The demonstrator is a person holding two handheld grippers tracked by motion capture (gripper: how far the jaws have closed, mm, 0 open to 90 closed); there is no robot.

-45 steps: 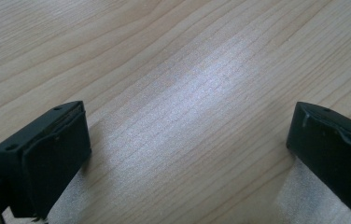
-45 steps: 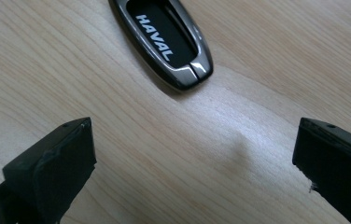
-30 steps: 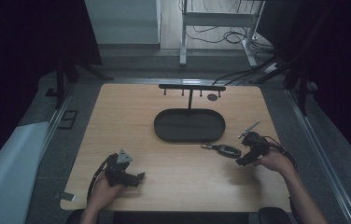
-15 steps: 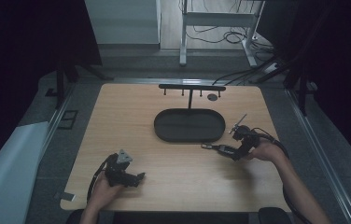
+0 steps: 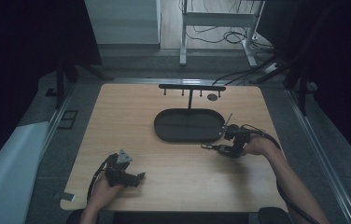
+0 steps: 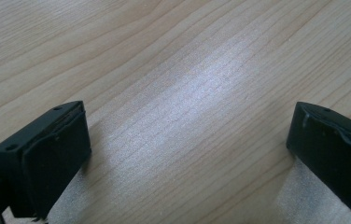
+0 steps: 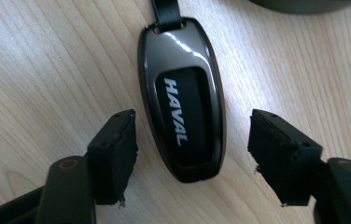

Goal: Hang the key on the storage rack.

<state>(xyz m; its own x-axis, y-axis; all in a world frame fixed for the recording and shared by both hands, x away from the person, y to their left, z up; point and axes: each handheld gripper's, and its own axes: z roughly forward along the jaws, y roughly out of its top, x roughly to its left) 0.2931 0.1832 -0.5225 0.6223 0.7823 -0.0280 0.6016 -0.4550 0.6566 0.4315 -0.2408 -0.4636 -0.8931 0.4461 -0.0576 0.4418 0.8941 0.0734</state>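
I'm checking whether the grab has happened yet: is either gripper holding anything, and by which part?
Nothing is held. The right gripper jaws, just closing, flank the key fob lower end without touching. The left gripper is open over bare table.

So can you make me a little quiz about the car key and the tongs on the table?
1. True or false: the right tongs already squeeze the car key.
2. What word is printed on the key?
3. What lies between the left tongs? A) a key B) a strap C) just the bare wooden table

Key
1. False. The right tongs have just been closing with the key between them, but there is a gap on each side and the key lies flat on the wood.
2. HAVAL, in white letters.
3. C. The left tongs stand wide open over bare wood, near the front edge in the high view.
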